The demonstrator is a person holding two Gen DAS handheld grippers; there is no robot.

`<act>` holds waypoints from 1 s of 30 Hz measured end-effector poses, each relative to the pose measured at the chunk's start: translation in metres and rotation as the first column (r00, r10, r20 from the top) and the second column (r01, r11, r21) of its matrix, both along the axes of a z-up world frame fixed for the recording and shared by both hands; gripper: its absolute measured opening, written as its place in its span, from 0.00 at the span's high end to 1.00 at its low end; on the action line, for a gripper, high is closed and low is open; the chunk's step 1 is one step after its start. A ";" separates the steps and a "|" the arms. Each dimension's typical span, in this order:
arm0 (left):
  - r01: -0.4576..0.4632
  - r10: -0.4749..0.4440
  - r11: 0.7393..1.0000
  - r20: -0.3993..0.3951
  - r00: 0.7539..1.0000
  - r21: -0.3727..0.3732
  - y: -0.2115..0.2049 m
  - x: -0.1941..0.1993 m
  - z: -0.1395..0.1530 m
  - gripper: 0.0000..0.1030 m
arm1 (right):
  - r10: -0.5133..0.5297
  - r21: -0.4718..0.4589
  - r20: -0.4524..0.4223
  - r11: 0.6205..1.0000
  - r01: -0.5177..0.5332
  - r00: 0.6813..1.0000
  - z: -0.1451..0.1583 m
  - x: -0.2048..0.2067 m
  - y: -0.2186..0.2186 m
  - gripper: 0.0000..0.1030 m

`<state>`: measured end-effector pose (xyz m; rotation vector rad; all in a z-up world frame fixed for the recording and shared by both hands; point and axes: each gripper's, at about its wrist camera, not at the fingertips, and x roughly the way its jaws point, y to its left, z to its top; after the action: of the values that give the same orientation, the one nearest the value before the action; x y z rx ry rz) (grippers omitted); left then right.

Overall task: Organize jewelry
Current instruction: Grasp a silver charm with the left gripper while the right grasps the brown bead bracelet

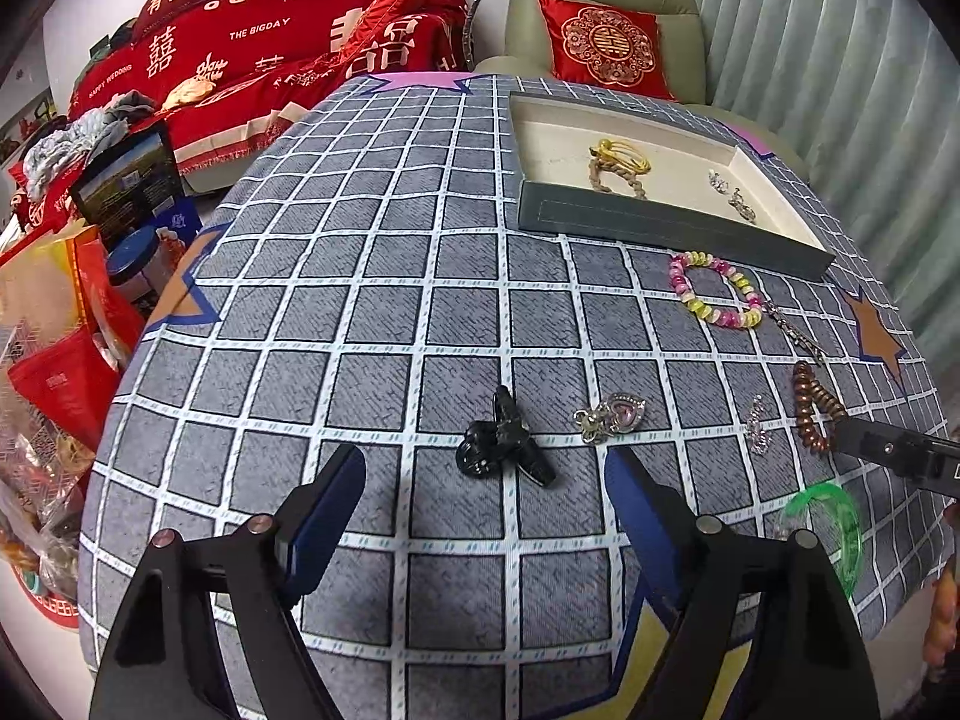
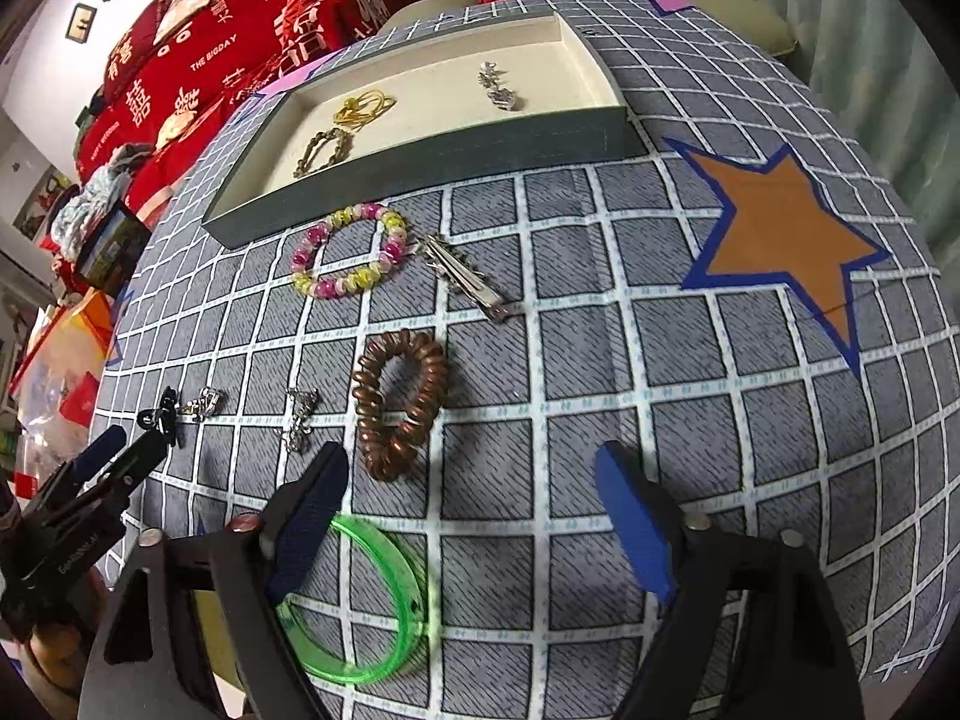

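A grey tray with a cream inside [image 1: 672, 225] [image 2: 420, 162] sits at the table's far side and holds a yellow hair tie [image 1: 621, 154], a brown bead bracelet [image 2: 324, 147] and silver earrings [image 2: 499, 89]. On the cloth lie a pink-yellow bead bracelet [image 2: 351, 252], a silver hair clip [image 2: 465, 279], a brown coil hair tie [image 2: 399, 402], a green bangle [image 2: 372, 600], a silver charm [image 2: 298, 420], a pink heart pendant [image 1: 612, 417] and a black hair claw [image 1: 501, 441]. My left gripper [image 1: 486, 498] is open, just short of the claw. My right gripper [image 2: 471, 492] is open, just short of the coil tie.
The table carries a grey checked cloth with star patches [image 2: 780, 240]. A red-covered sofa [image 1: 270, 42] and a green armchair with a red cushion [image 1: 600, 48] stand behind it. Bags and boxes [image 1: 66, 324] crowd the floor at the left. A curtain [image 1: 840, 60] hangs at the right.
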<state>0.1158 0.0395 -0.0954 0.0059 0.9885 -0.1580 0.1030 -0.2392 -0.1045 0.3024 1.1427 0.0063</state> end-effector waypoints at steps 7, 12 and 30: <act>-0.005 0.006 1.000 -0.022 1.000 0.006 -0.001 0.005 -0.011 0.28 | 0.043 -0.089 0.016 0.995 -0.041 0.999 0.000 0.008 0.019 0.42; 0.010 -0.010 1.000 -0.015 1.000 0.022 -0.006 0.004 -0.010 0.34 | 0.082 -0.090 0.020 0.993 -0.080 0.996 0.001 0.008 0.028 0.53; 0.023 -0.023 0.999 0.008 1.000 -0.033 0.005 0.003 0.002 0.70 | 0.101 -0.062 0.068 0.993 -0.097 0.993 0.014 0.000 0.018 0.89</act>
<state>0.1188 0.0446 -0.0938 -0.0124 0.9786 -0.1957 0.1033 -0.2215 -0.0903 0.1917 1.0844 0.0703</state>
